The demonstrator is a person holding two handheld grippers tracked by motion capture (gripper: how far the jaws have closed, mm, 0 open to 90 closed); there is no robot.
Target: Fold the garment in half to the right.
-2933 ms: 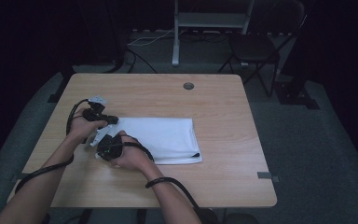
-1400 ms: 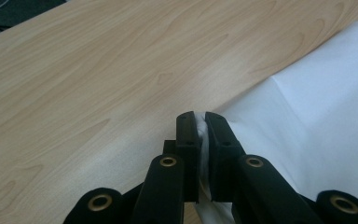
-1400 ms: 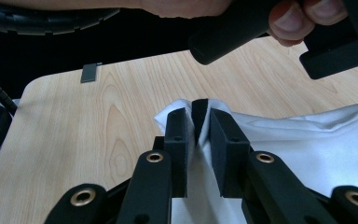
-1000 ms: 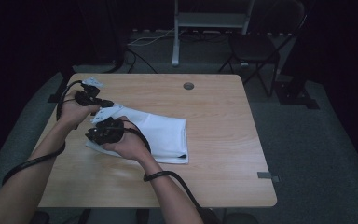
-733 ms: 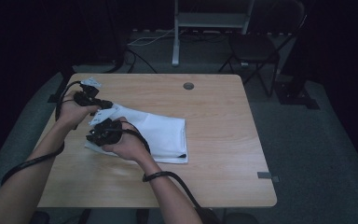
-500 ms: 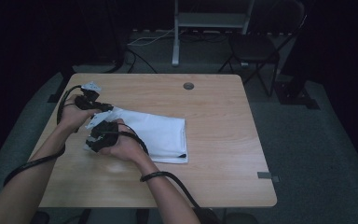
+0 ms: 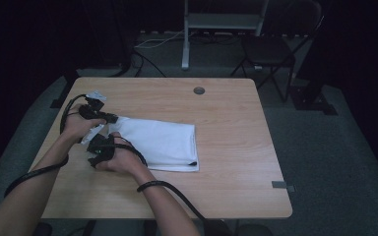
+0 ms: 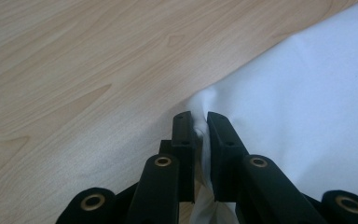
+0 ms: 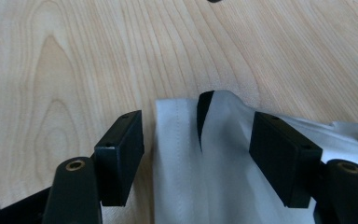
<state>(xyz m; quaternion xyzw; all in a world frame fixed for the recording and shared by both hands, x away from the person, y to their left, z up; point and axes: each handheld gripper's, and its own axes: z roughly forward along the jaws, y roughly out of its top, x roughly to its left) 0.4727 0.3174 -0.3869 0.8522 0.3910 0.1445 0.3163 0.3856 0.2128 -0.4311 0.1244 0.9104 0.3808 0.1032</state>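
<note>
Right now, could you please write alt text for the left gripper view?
The left gripper is shut on a pinched fold at the edge of a white folded cloth, which lies on a light wooden table.

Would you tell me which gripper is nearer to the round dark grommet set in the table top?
Left. The left gripper, clamped on the white cloth, sits farther up the table towards the grommet; the right gripper, open over the cloth's edge, lies nearer the person.
</note>
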